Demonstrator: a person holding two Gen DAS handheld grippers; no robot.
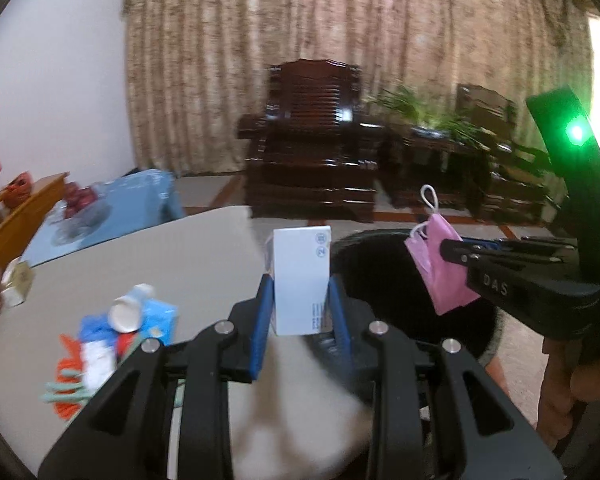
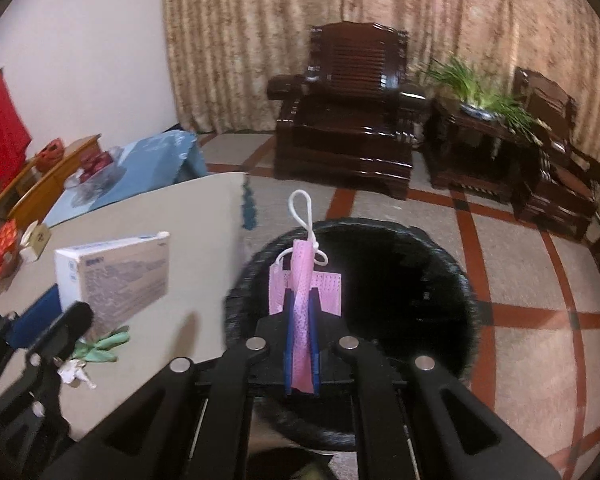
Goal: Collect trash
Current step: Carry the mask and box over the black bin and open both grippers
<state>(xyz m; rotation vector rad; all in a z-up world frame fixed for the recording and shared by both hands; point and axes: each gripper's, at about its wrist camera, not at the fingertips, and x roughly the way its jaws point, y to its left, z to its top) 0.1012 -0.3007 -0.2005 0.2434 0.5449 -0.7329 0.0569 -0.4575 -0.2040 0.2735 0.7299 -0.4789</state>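
The pink mask (image 2: 305,280) hangs pinched between the pads of the right hand-held gripper (image 2: 302,312), folded along its length, its white ear loops (image 2: 300,208) dangling free just ahead of the tips. It looks soft, limp and nearly weightless, so a grip across the pleated cloth rather than the loops seems the safe hold. Directly beyond and below that gripper gapes the round black bin (image 2: 440,264), dark-lined and fuzzy at the rim.

The left hand-held gripper (image 1: 302,304) is closed narrowly on a white box (image 1: 302,280), upright and clasped by its thin sides; stiff card, probably light, its smooth faces perhaps slippery. The bin (image 1: 380,240) lies just ahead and right of it.

Left of that gripper, on the pale smooth worktop (image 1: 160,248), sits more litter: a paper cup (image 1: 126,312) on its side, a blue carton (image 1: 160,318), crumpled wrappers.
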